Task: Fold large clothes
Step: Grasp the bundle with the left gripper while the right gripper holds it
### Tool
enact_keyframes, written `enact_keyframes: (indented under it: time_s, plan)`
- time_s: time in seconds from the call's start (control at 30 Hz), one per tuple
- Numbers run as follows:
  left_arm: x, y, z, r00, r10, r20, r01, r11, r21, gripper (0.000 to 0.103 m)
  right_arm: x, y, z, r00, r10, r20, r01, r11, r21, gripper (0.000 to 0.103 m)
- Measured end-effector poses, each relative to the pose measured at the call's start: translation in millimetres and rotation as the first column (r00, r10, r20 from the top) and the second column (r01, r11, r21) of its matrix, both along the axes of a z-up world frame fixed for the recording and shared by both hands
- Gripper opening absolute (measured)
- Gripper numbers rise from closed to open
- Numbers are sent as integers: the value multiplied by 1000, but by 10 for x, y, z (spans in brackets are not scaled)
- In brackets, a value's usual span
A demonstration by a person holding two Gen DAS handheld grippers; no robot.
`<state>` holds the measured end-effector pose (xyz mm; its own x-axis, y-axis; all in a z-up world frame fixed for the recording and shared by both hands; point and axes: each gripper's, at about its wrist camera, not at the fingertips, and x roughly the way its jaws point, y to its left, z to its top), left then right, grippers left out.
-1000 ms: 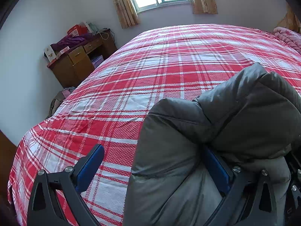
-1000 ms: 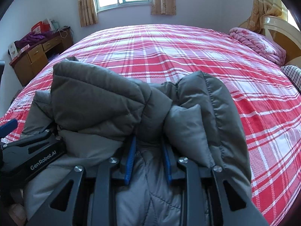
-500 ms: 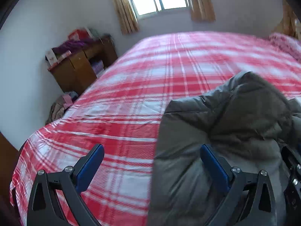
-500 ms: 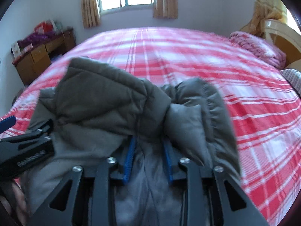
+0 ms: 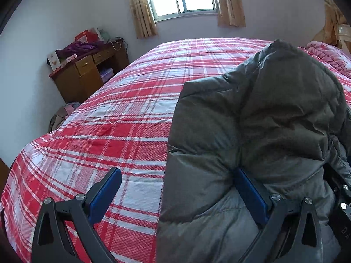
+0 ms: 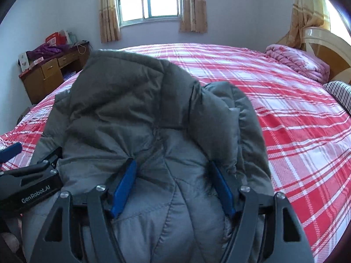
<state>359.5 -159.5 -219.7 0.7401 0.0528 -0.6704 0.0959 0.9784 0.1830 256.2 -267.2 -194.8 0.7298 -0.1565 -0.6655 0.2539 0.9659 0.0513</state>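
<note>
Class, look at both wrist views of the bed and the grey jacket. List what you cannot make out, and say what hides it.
- Left view: the jacket covers the bed on the right; its lower part is cut off by the bottom edge.
- Left view: the right pad of the left tongs is half buried in padding.
- Right view: the jacket hides the near bed.
- Right view: the items on the desk are too small to tell.

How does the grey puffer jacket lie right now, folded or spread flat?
Folded, bunched. The grey puffer jacket is doubled over itself in a thick heap on the plaid bedspread, between the right gripper fingers, which have just been opening.
</note>
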Motion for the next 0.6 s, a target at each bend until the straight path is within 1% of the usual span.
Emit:
enact_keyframes:
  time_s: [0.13, 0.2, 0.23, 0.27, 0.3, 0.33, 0.37, 0.4, 0.47, 0.53, 0.6]
  plan:
    - [13, -15, 4, 1000, -7, -19, 8, 1000, 8, 102, 10, -36, -16, 1000, 4, -9, -4, 1000, 19, 73]
    - [-2, 52, 100, 998, -31, -47, 30, 1000, -5, 102, -3, -79, 19, 1000, 13, -6, -13, 999, 47, 72]
    - [-25, 101, 153, 998, -33, -48, 32, 999, -17, 102, -55, -111, 36, 1000, 14, 7, -15, 998, 61, 69]
    - [-73, 177, 223, 999, -38, -35, 36, 998, -45, 102, -141, -180, 96, 999, 0, 38, -2, 998, 70, 69]
    - [-108, 251, 277, 999, -40, -24, 39, 997, -70, 102, -263, -291, 163, 995, -49, 84, 42, 996, 81, 72]
    - [-120, 296, 296, 999, -44, -28, 42, 996, -85, 102, -348, -383, 191, 990, -92, 106, 83, 992, 93, 76]
    - [-115, 305, 286, 998, -54, -45, 49, 994, -98, 102, -427, -521, 197, 983, -143, 111, 130, 985, 116, 78]
    - [-83, 296, 235, 993, -75, -87, 65, 992, -108, 102, -467, -652, 162, 980, -175, 96, 160, 976, 148, 78]
    - [-51, 252, 125, 985, -104, -135, 87, 988, -126, 102, -455, -830, 40, 983, -182, 36, 171, 962, 212, 79]
    - [-62, 222, 83, 985, -110, -132, 92, 986, -142, 102, -479, -955, -59, 983, -182, 16, 169, 941, 292, 79]
    - [-61, 225, 74, 983, -111, -143, 89, 985, -150, 102, -482, -950, -74, 988, -155, 18, 141, 935, 325, 79]
